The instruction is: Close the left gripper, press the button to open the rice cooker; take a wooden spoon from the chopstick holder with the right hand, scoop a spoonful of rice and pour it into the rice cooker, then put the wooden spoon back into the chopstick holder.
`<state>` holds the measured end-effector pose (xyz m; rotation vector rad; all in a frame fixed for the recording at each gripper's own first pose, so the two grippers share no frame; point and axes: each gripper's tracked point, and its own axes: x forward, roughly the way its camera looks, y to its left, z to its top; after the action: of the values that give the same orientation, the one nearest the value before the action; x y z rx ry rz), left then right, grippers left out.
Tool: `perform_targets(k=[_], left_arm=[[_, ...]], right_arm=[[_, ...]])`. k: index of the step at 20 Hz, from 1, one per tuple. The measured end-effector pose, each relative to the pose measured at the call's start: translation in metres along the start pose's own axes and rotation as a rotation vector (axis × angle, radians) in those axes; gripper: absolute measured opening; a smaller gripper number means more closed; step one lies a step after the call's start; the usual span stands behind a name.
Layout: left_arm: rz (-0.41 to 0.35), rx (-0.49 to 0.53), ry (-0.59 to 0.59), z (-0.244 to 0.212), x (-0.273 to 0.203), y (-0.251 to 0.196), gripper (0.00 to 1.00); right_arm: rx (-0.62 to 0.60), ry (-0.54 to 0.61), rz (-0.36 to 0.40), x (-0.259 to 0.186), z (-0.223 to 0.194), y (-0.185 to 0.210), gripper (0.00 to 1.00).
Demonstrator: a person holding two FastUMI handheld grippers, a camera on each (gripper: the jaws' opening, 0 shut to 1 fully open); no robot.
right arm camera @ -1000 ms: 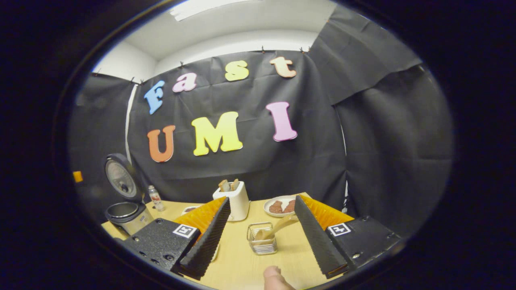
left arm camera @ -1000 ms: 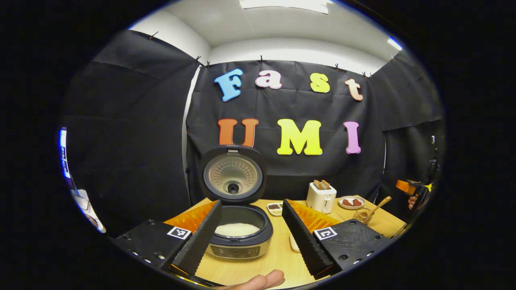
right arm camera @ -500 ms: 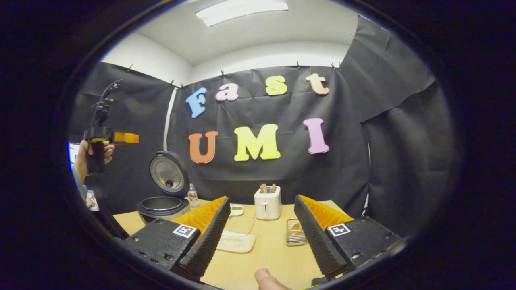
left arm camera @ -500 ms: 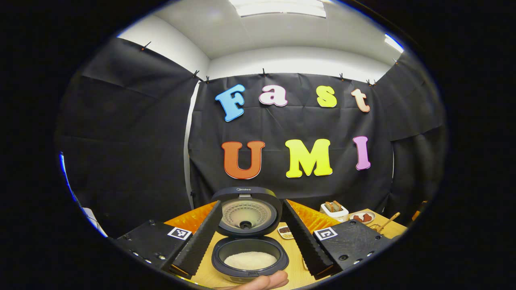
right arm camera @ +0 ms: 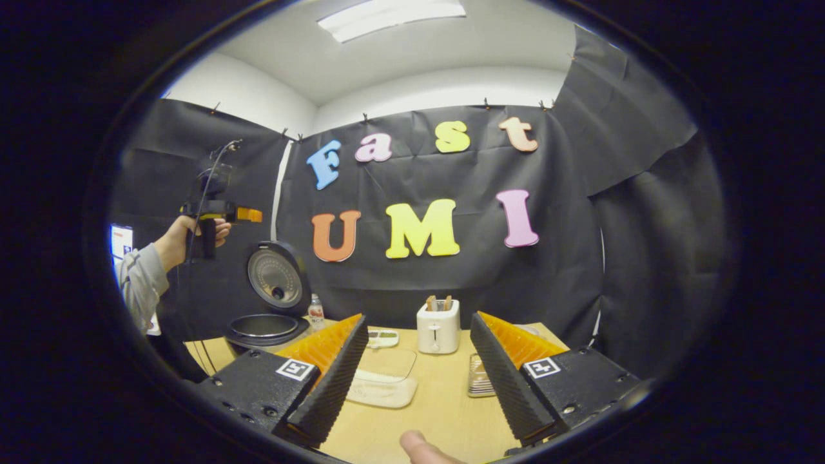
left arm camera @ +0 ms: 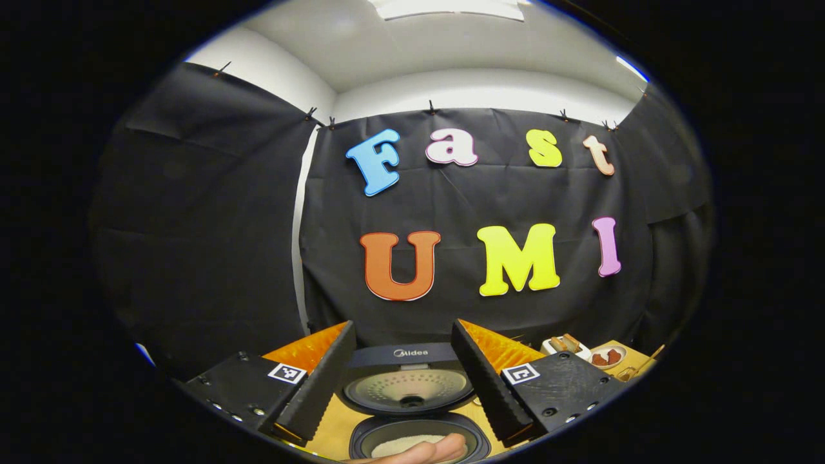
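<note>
The rice cooker point(left arm camera: 412, 386) stands open, lid up, white rice in its pot point(left arm camera: 393, 444). My left gripper point(left arm camera: 403, 328) is open above and in front of it, holding nothing. In the right gripper view a hand holds that gripper point(right arm camera: 222, 211) high, above the cooker point(right arm camera: 267, 325). My right gripper point(right arm camera: 419, 319) is open and empty over the table. The wire chopstick holder point(right arm camera: 478, 380) stands partly hidden behind its right finger. The wooden spoon's handle point(left arm camera: 648, 359) sticks out of the holder point(left arm camera: 628, 372) at far right. A clear container with rice point(right arm camera: 383, 383) lies just ahead.
A white toaster point(right arm camera: 438, 325) with toast stands mid-table. A small dish point(right arm camera: 383, 337) and a bottle point(right arm camera: 316, 312) sit near the cooker. A plate of brown food point(left arm camera: 606, 356) lies by the toaster point(left arm camera: 567, 345). A grey sleeve point(right arm camera: 138, 290) is at the left.
My left gripper has risen above the open cooker, which slid down in its view. My right gripper drew back from the chopstick holder and swung left, staying open and empty.
</note>
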<state>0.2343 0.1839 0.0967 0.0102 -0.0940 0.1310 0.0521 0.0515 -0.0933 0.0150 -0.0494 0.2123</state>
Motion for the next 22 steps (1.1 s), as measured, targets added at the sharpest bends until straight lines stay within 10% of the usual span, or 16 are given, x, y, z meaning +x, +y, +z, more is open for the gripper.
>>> perform_targets(k=[10,22], left_arm=[[0.009,-0.033,0.152,-0.056,0.067,0.013,0.95],[-0.032,-0.062,0.266,-0.075,0.039,0.004,0.98]], right_arm=[[0.035,0.055,0.029,0.032,-0.020,-0.002,1.00],[0.017,0.044,0.037,0.004,-0.011,0.012,1.00]])
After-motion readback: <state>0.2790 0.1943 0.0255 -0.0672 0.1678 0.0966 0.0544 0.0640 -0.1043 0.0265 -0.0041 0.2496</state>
